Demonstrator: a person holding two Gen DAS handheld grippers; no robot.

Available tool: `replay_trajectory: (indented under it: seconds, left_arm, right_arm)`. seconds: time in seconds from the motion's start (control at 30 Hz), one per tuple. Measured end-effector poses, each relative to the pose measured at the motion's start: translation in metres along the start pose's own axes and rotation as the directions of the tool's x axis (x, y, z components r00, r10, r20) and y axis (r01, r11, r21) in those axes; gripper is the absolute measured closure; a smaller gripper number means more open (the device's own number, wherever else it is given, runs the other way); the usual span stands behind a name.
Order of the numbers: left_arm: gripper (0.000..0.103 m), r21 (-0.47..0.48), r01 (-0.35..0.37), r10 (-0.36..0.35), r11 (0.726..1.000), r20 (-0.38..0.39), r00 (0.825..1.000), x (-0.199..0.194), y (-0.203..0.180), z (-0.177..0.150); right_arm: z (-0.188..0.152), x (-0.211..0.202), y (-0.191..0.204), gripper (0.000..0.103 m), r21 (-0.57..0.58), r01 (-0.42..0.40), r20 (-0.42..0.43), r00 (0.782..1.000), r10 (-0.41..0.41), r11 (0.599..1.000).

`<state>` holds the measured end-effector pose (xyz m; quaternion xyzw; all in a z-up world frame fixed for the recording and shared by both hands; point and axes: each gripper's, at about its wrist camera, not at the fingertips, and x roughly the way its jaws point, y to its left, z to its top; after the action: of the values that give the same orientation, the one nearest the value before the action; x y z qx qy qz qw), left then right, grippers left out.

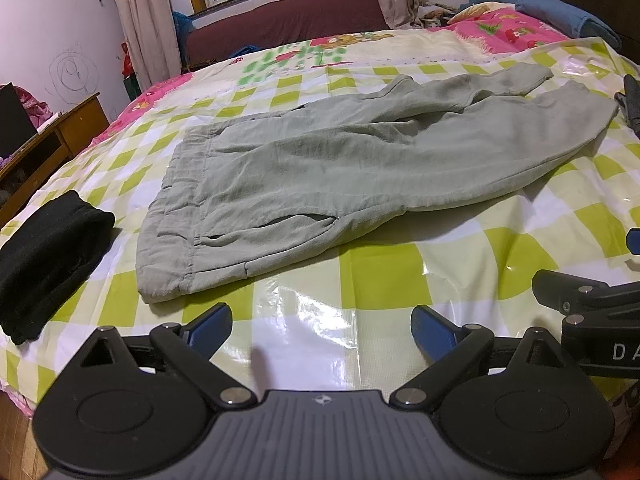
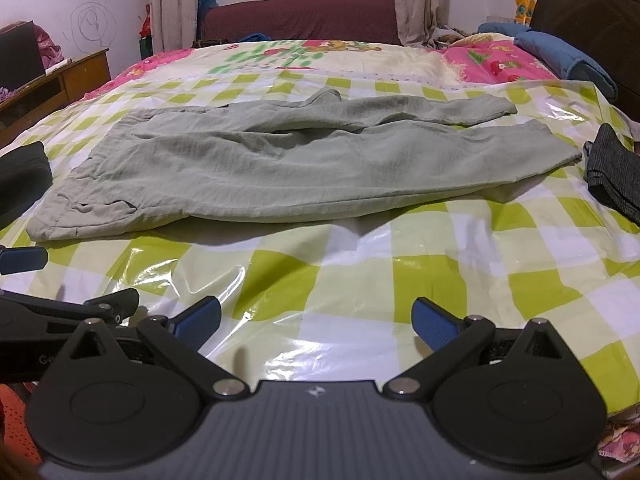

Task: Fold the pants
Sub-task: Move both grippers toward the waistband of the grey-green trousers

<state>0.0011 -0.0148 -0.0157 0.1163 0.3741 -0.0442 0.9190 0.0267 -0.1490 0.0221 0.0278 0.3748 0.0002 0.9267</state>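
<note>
Left wrist view: the left tool hovered low over the glossy green-and-white checked plastic sheet, its blue-padded fingers spread wide with nothing between them.
Right wrist view: the right tool hung over the same sheet, fingers likewise spread apart and holding nothing.
Tools together: they sat side by side at the near edge of the bed; part of the right tool showed at the right edge of the left wrist view, and part of the left tool at the left edge of the right wrist view.
Pants: the pale grey-green pants lay flat and unfolded across the sheet, just beyond both tools and touching neither.
Pants layout: waistband toward the left, two legs running to the right, the far leg slightly bunched near the crotch.
Black garment: a folded black piece lay near the waistband, to its left.
Dark grey garment: a ribbed dark grey piece lay close to the leg cuffs on the right.
Bedding: a pink cartoon-print quilt and a blue pillow lay at the far side.
</note>
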Motion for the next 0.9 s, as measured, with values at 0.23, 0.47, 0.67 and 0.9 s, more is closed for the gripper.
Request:
replay_trajectory:
  seconds: [0.23, 0.47, 0.67, 0.9]
  left_arm:
    - [0.000, -0.001, 0.002, -0.002, 1.000, -0.004, 1.000, -0.001, 0.000, 0.000]
    - [0.000, -0.003, 0.000, 0.000, 1.000, 0.000, 1.000, -0.001, 0.001, 0.000]
    - [0.000, -0.016, -0.013, 0.013, 1.000, 0.010, 1.000, -0.001, 0.010, 0.003]
    - [0.000, -0.038, -0.032, 0.032, 0.999, 0.004, 0.999, 0.005, 0.019, 0.005]
  right_arm:
    - [-0.001, 0.000, 0.003, 0.002, -0.011, -0.002, -0.001, 1.000, 0.002, 1.000]
    - [0.001, -0.001, 0.004, 0.002, -0.014, -0.004, 0.001, 1.000, 0.004, 1.000]
    - [0.007, -0.001, 0.010, 0.003, -0.054, -0.032, 0.027, 0.999, 0.033, 0.998]
    - [0.015, 0.006, 0.020, 0.003, -0.104, -0.043, 0.048, 0.998, 0.048, 0.994]
